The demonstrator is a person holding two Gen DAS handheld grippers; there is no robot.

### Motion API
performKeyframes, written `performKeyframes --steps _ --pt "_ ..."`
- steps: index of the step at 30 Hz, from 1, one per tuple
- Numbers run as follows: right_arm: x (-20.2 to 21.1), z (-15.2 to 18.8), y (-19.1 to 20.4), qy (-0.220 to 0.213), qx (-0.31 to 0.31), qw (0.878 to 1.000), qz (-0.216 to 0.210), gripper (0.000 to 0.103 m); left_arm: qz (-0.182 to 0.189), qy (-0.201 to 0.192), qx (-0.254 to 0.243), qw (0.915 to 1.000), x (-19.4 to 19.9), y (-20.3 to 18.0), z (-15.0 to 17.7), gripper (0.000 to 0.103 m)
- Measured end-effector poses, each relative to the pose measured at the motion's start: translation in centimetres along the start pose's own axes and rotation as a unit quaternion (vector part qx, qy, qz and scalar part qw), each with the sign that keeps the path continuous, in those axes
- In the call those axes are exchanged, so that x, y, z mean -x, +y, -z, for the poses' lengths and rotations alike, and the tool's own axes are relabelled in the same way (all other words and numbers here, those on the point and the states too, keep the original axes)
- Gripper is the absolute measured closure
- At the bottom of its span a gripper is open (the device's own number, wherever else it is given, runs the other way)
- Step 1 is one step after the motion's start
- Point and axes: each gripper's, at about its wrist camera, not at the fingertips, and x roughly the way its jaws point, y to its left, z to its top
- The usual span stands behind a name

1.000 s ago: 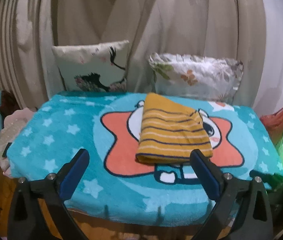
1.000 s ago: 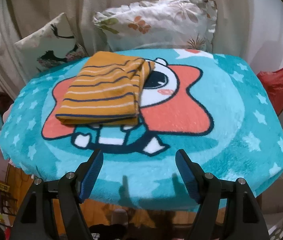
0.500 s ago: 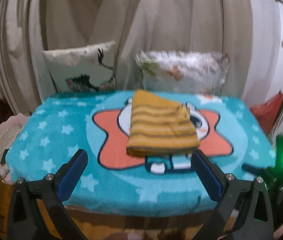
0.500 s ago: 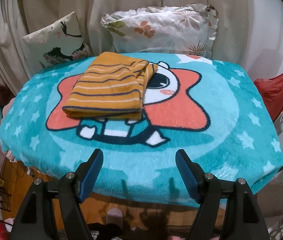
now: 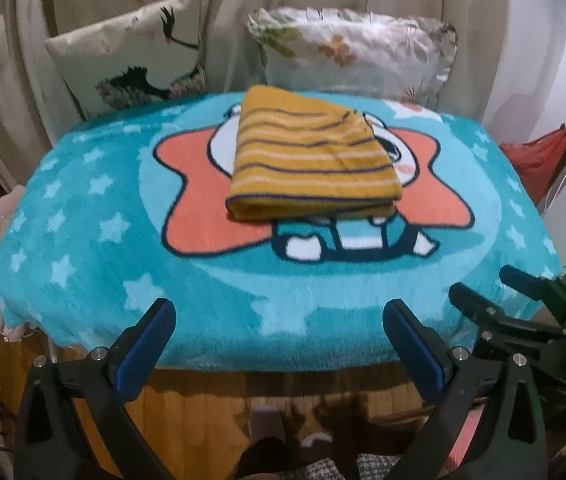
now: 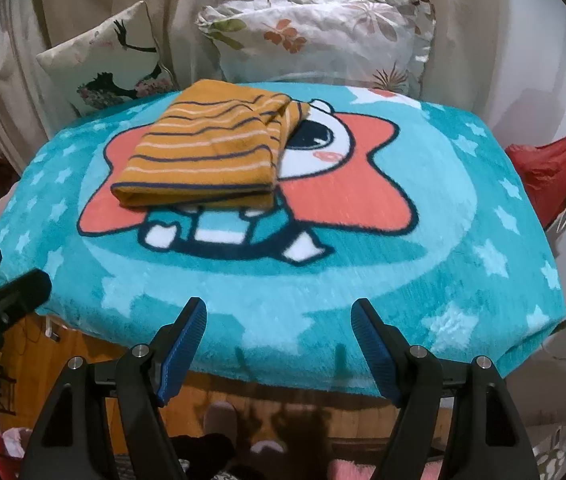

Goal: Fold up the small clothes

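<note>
Striped garment (image 5: 311, 156) is folded into a compact rectangle and lies on the star blanket (image 5: 83, 240), right on the cartoon star print, toward the far side near the floral pillow (image 5: 355, 52). Looks like the fold is essentially done, judging by the neat stacked layers.

Both tongs are spread wide and carry nothing. Left tongs (image 5: 279, 344) hang off the near edge of the blanket, well apart from the garment. Right tongs (image 6: 279, 344) sit the same way, also off the near edge.

Key relation: garment lies ahead of both tongs, across most of the blanket.
- From the left tongs it sits nearly dead centre, folded edge facing them, long axis running roughly left-right.
- From the right tongs it sits ahead and to the left, loose layered end (image 6: 287, 120) on its right side, toward the crane pillow (image 6: 111, 64) at the back.

Left tongs look better lined up; distance seems similar for both. If another fold or a pickup comes next, either needs a full reach forward over the blanket first. Slight motion blur in both views, so layer edges aren't crisp.
</note>
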Motion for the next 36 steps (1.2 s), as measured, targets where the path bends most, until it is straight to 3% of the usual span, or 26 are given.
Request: performKeyframes --steps 36 --pt "-1.7 -0.2 2.0 0.015 0.025 1.000 0.011 0.023 0.008 0.078 0.025 0.9967 -3.9 1.8 1.3 0.000"
